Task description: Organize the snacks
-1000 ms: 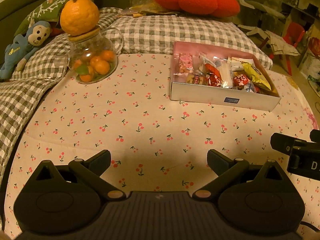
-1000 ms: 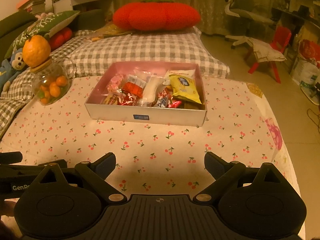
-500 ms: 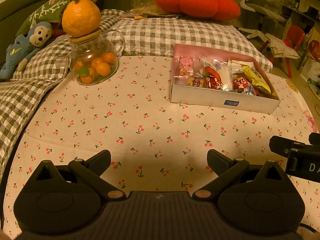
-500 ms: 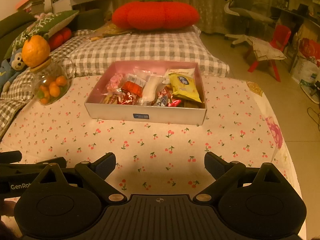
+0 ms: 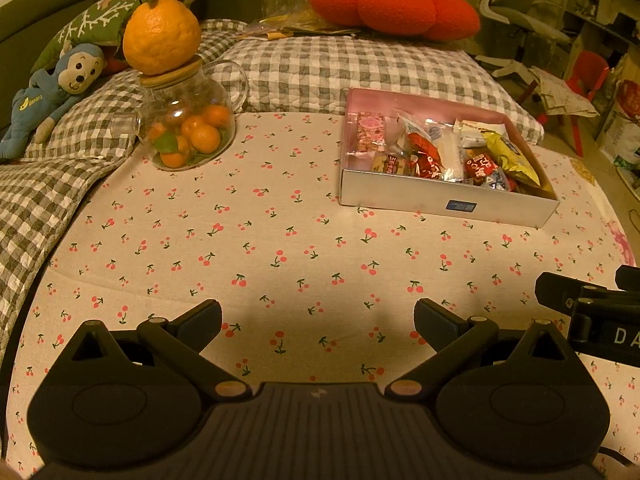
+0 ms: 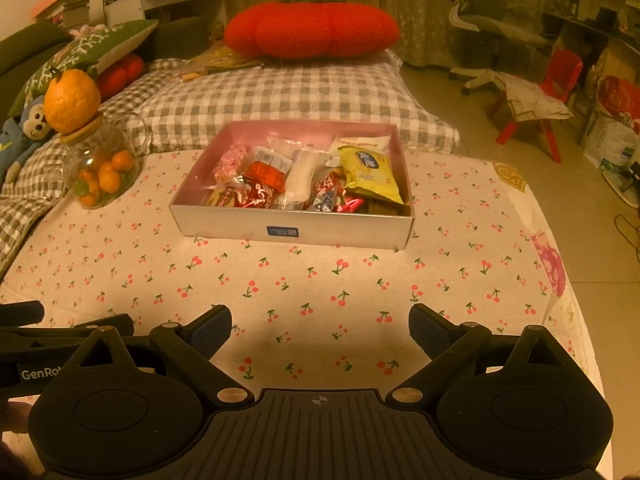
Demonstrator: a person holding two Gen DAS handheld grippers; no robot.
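Snack box (image 6: 292,216) sits mid-bed on the cherry cloth (image 6: 320,288), toward the far edge, packets heaped inside. Left claw (image 5: 318,320) and right claw (image 6: 320,320) both spread wide, empty, near edge. Approach high over the box wall; pinch one packet only.

Snack box (image 5: 444,202) beyond spread gripper (image 5: 318,318)

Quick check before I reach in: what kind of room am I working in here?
Most likely a lived-in home room, a bedroom or living room that doubles as a study. A checked quilt, a tomato-shaped cushion and a plush monkey lie behind the cherry-print tablecloth; an office chair stands at a desk.
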